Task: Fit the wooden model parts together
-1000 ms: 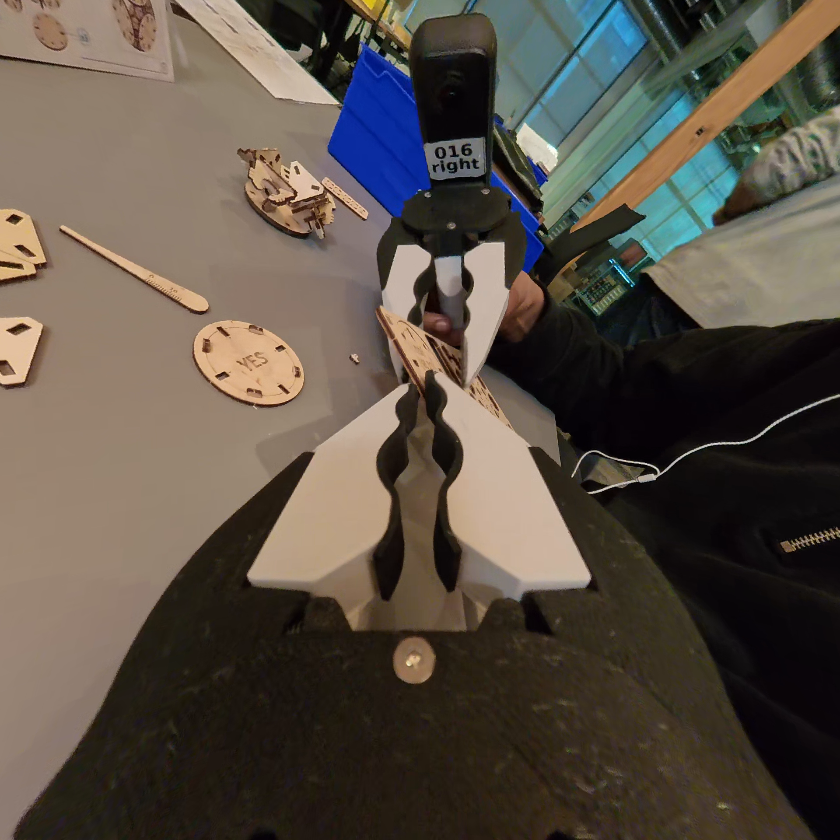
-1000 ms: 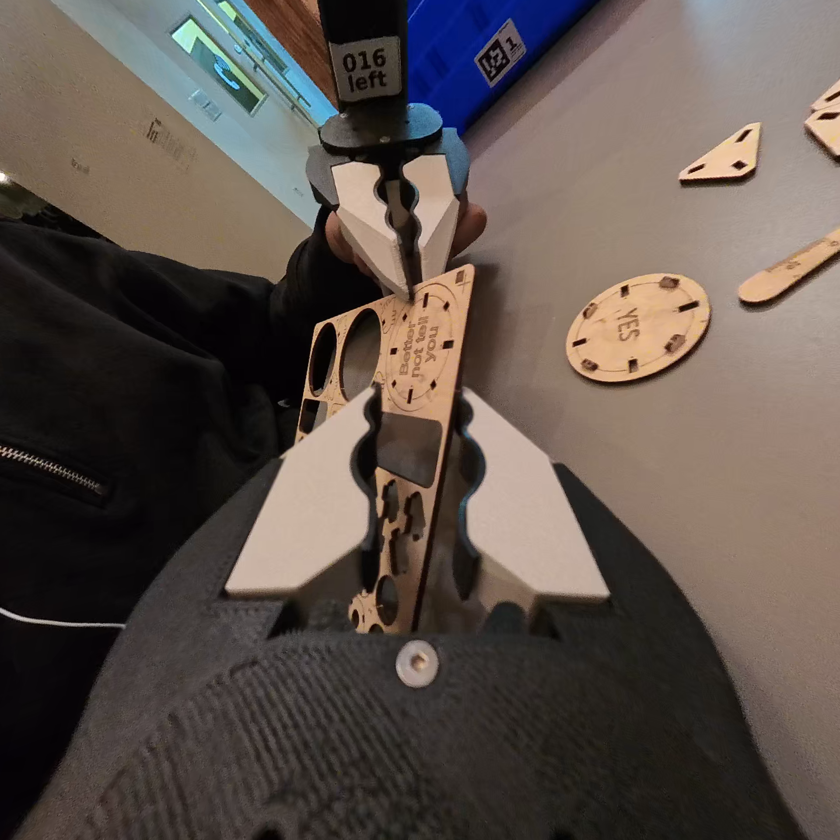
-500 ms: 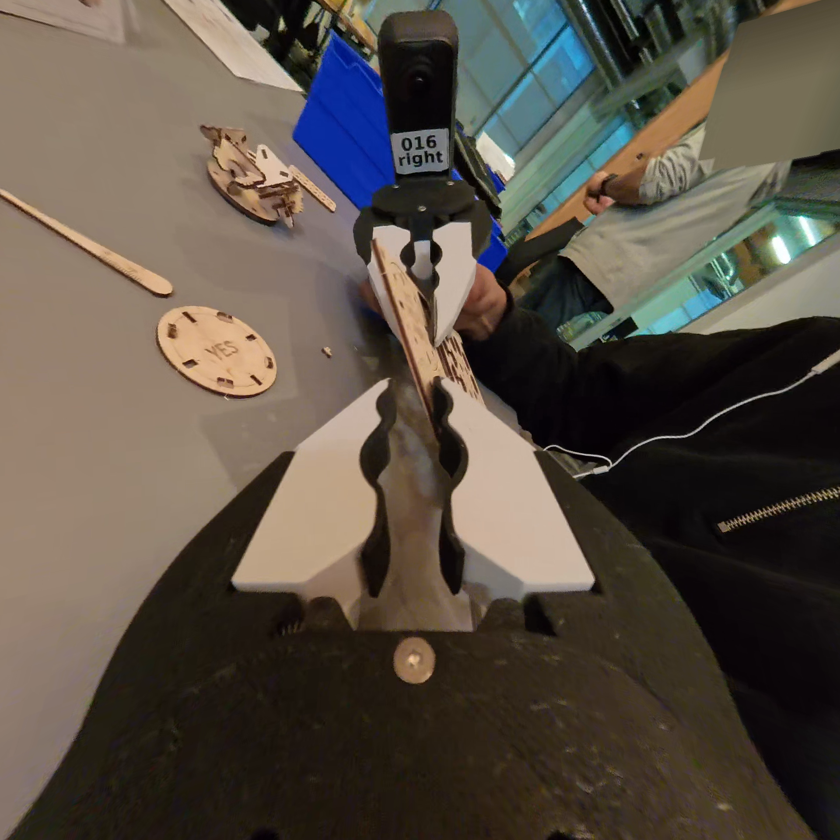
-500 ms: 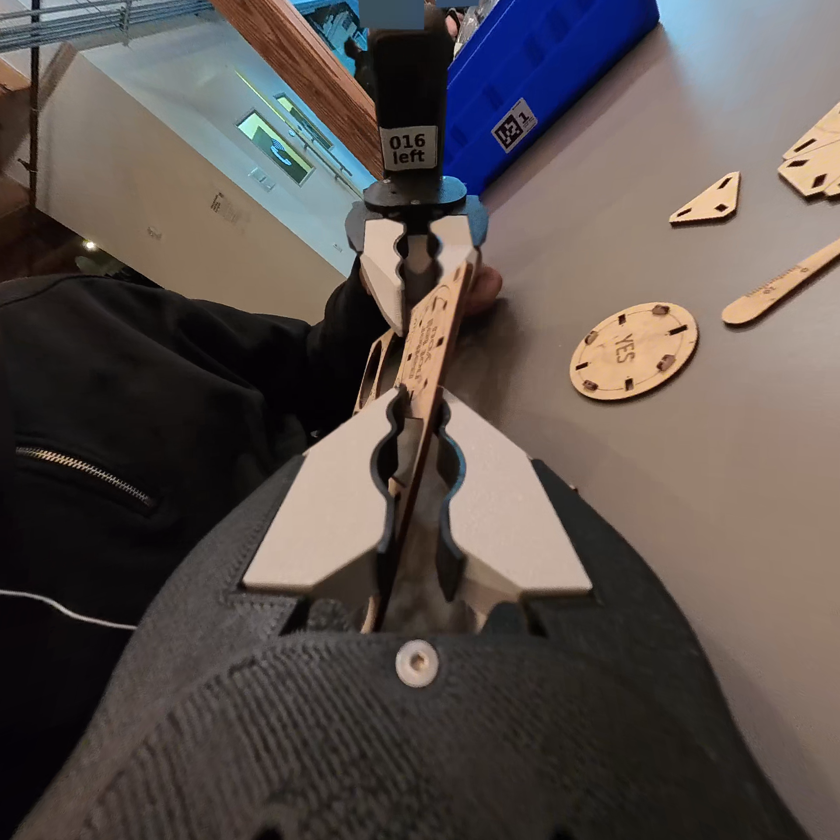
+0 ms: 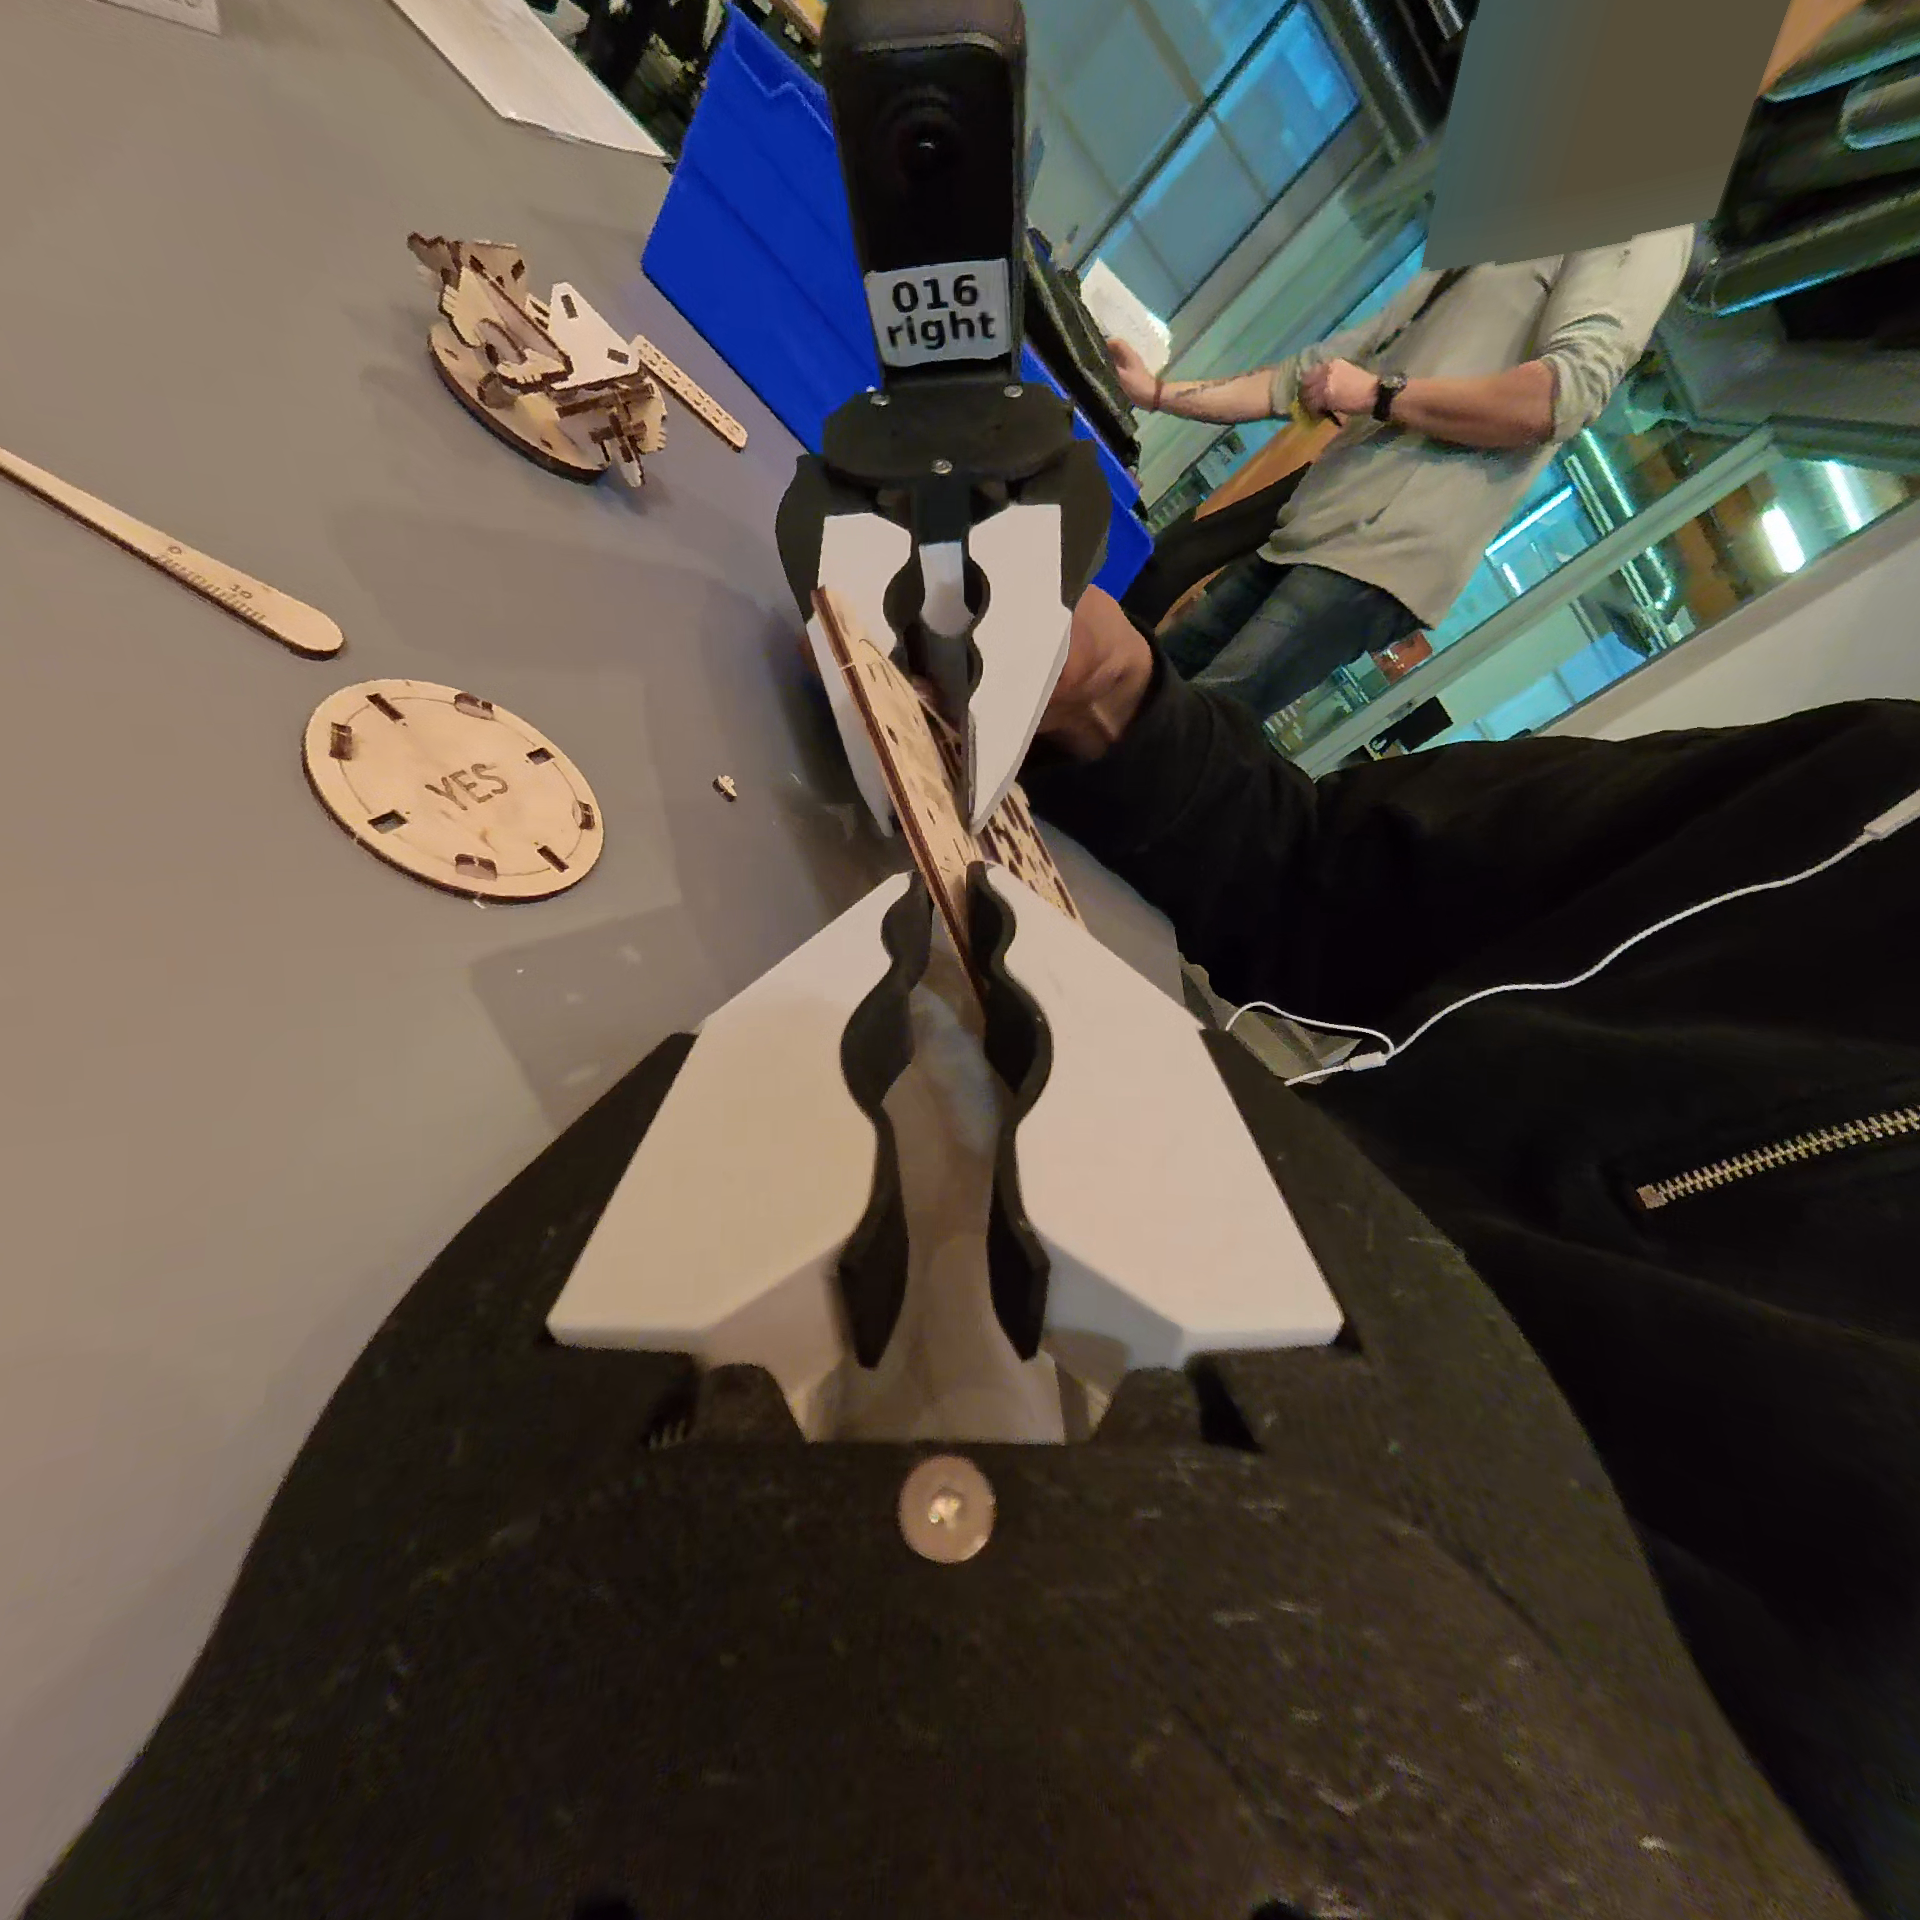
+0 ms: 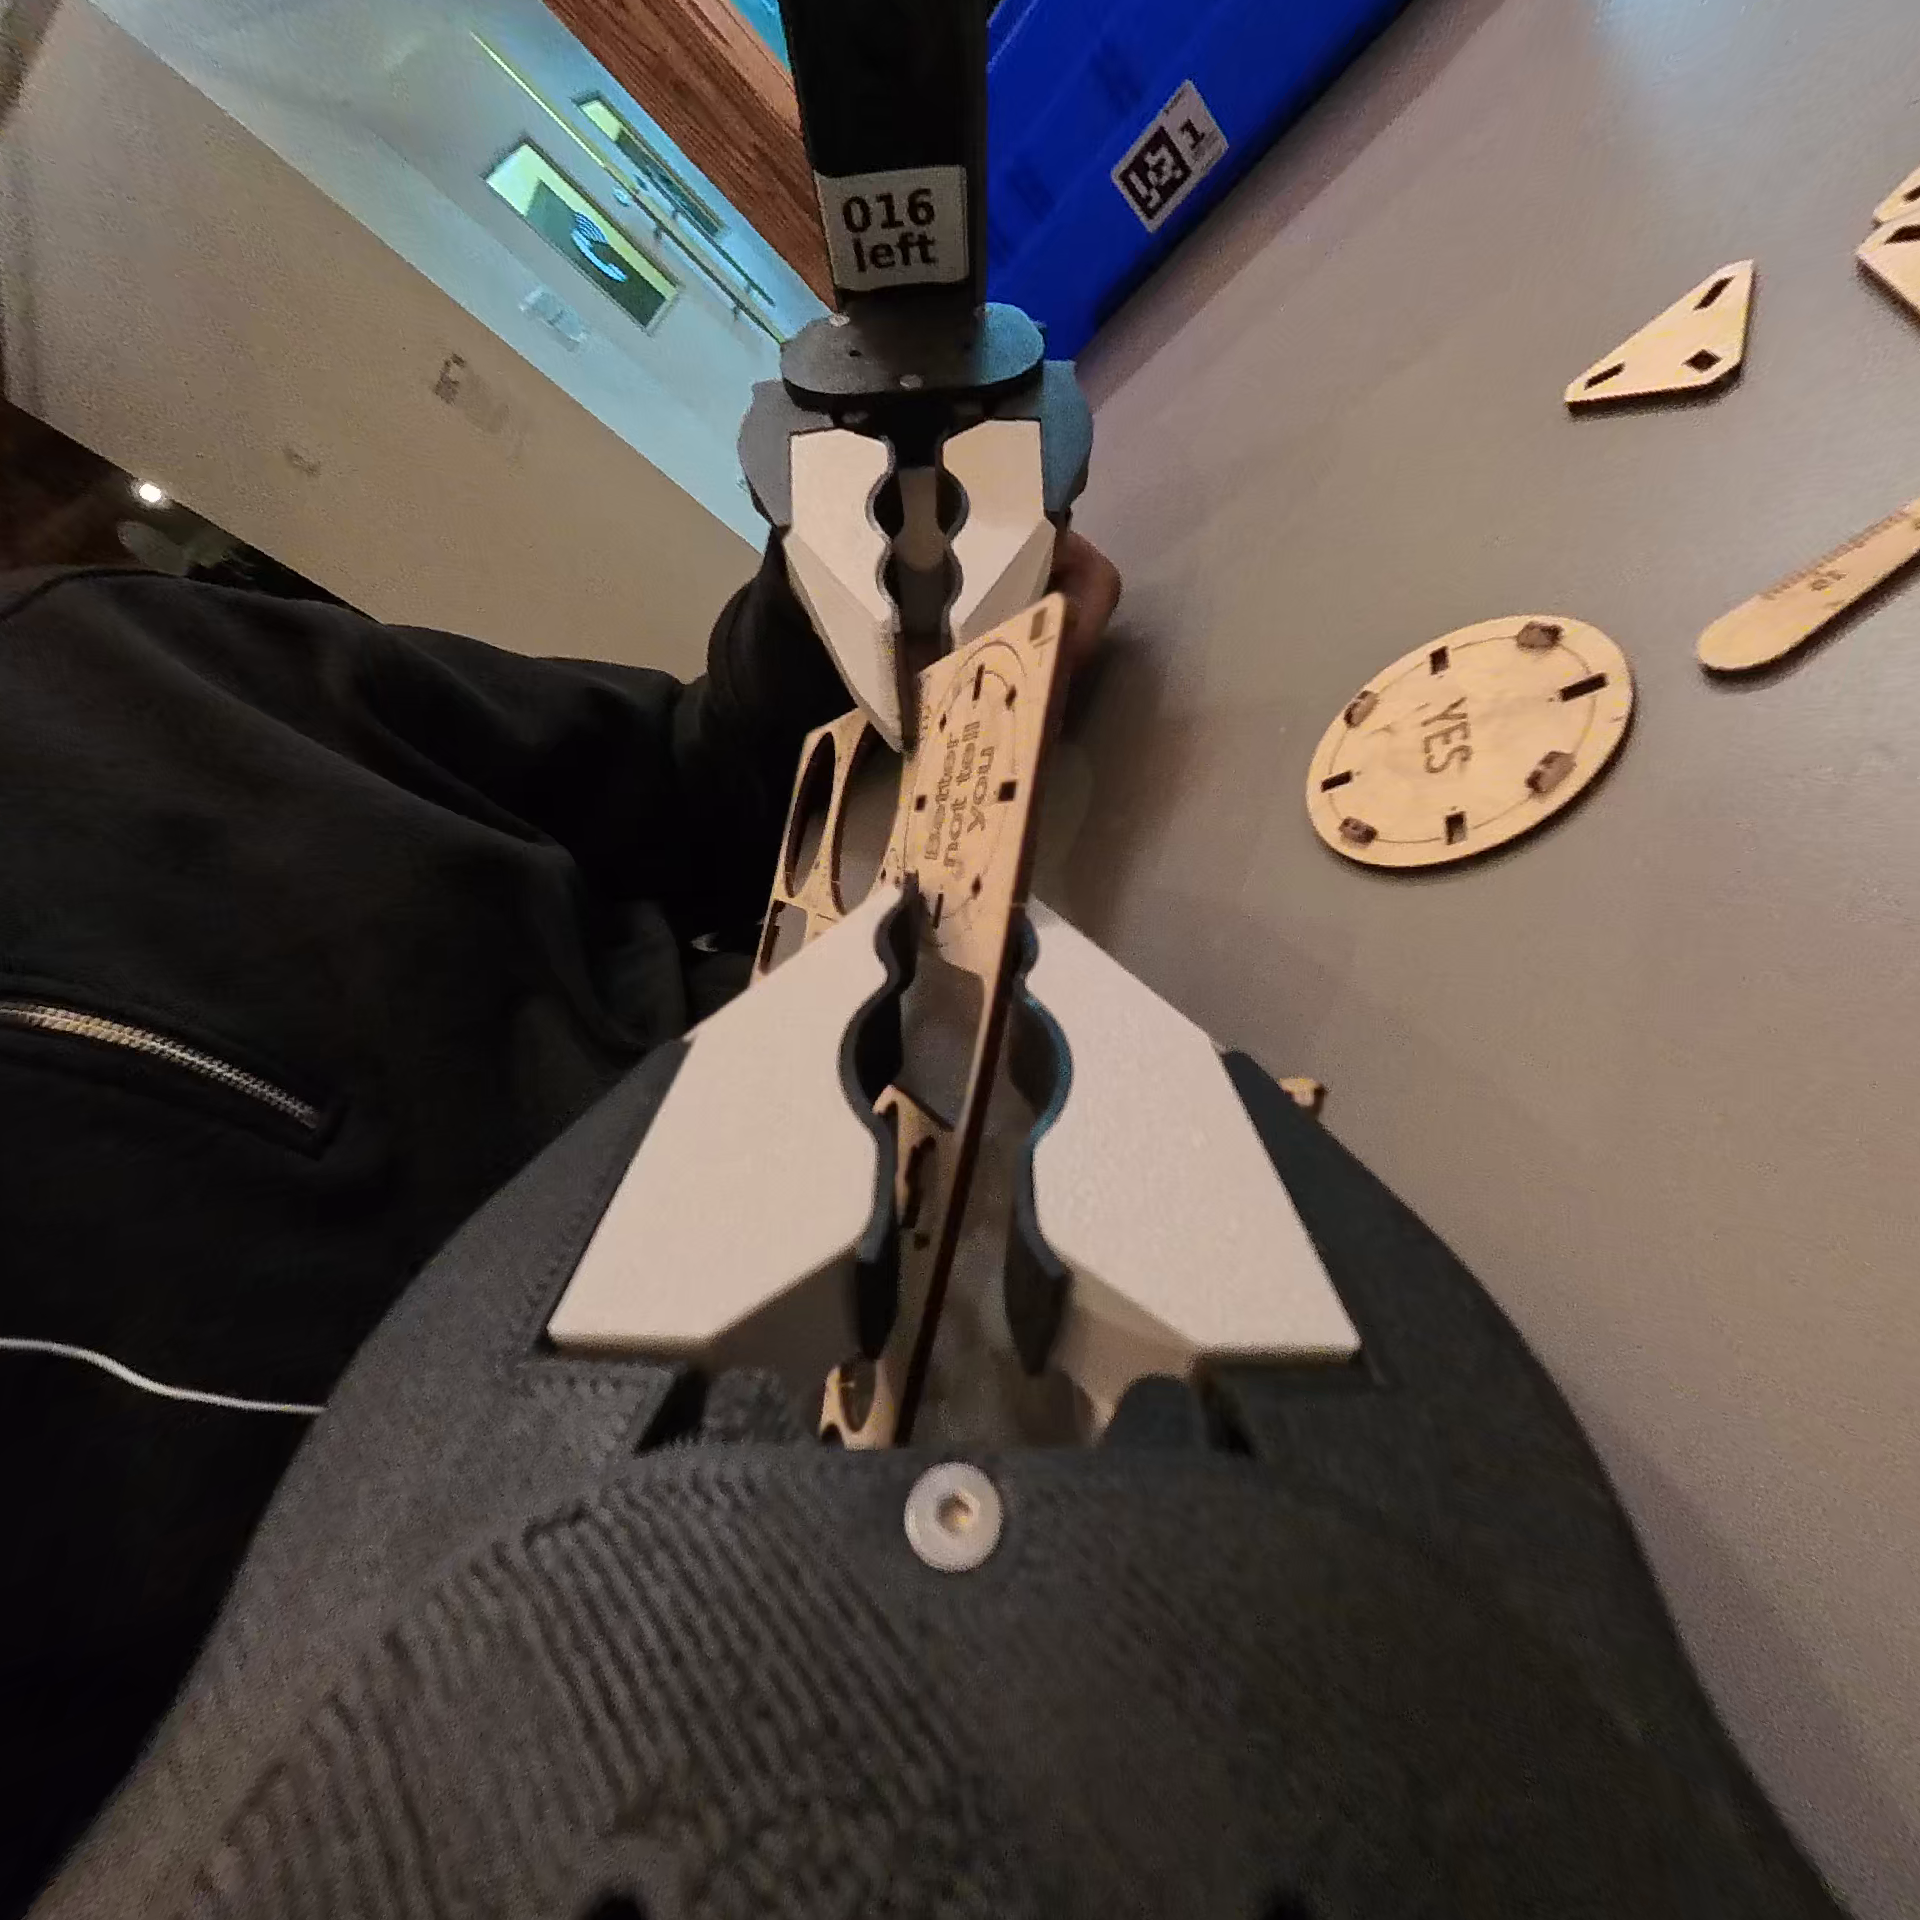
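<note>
Plywood, pale and thin: a cut-out sheet [image 6: 982,790] full of holes and slots, held on edge in the air over the near rim of the grey table [image 5: 208,1039], close to a black jacket [image 5: 1558,935]. Clamped at one end by the left gripper [image 5: 948,894], both dark wavy pads pinching the panel at the tips. Gripped at the other end by the right gripper [image 6: 961,920], the panel running slantwise down the whole length of its jaws, fingertips pressed to either face. Grippers nose to nose, nearly touching, each with a hand behind it. Lying flat on the table just beside them, a round wooden disc [image 5: 452,795] with small slots near its rim, and a tiny chip [image 5: 725,787] next to it. Farther off, a long flat stick [image 5: 208,587] with a rounded end, a half-built wooden model [image 5: 540,379], a triangular piece [image 6: 1673,348] and a blue bin [image 5: 769,260] at the far edge. Beyond the table, a person in a grey top [image 5: 1434,457].
</note>
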The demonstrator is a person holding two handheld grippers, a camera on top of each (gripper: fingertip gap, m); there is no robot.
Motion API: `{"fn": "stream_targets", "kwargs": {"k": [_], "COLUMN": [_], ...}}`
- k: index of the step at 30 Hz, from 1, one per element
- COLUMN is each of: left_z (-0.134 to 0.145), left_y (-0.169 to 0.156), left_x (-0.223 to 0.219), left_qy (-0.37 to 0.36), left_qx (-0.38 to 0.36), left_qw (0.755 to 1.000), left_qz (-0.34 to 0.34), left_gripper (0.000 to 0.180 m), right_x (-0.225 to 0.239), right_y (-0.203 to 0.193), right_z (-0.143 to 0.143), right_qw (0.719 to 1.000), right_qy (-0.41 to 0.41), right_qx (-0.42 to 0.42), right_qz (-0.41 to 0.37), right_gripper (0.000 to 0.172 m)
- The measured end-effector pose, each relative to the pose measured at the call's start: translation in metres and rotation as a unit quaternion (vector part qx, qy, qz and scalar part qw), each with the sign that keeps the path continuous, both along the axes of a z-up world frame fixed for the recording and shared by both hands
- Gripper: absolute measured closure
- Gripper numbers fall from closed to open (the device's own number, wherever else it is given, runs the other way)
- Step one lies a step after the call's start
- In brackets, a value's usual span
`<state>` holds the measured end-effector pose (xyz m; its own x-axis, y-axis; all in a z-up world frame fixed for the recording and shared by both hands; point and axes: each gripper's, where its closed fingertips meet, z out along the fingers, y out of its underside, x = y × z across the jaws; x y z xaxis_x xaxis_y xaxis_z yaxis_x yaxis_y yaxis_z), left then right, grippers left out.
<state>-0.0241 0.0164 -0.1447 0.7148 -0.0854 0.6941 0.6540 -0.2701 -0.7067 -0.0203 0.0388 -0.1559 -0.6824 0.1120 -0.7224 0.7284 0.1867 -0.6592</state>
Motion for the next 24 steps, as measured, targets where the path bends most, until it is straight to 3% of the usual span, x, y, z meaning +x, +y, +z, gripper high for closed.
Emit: {"fn": "stream_targets", "kwargs": {"k": [24], "left_z": [-0.011], "left_y": [0.000], "left_x": [-0.001], "left_qy": [0.008], "left_qx": [-0.035], "left_qw": [0.999], "left_qz": [0.005], "left_gripper": [0.179], "right_x": [-0.004], "right_y": [0.000], "right_z": [-0.015], "right_qw": [0.993], "right_qy": [0.047], "right_qx": [0.102], "right_qz": [-0.028], "right_gripper": [0.154]}}
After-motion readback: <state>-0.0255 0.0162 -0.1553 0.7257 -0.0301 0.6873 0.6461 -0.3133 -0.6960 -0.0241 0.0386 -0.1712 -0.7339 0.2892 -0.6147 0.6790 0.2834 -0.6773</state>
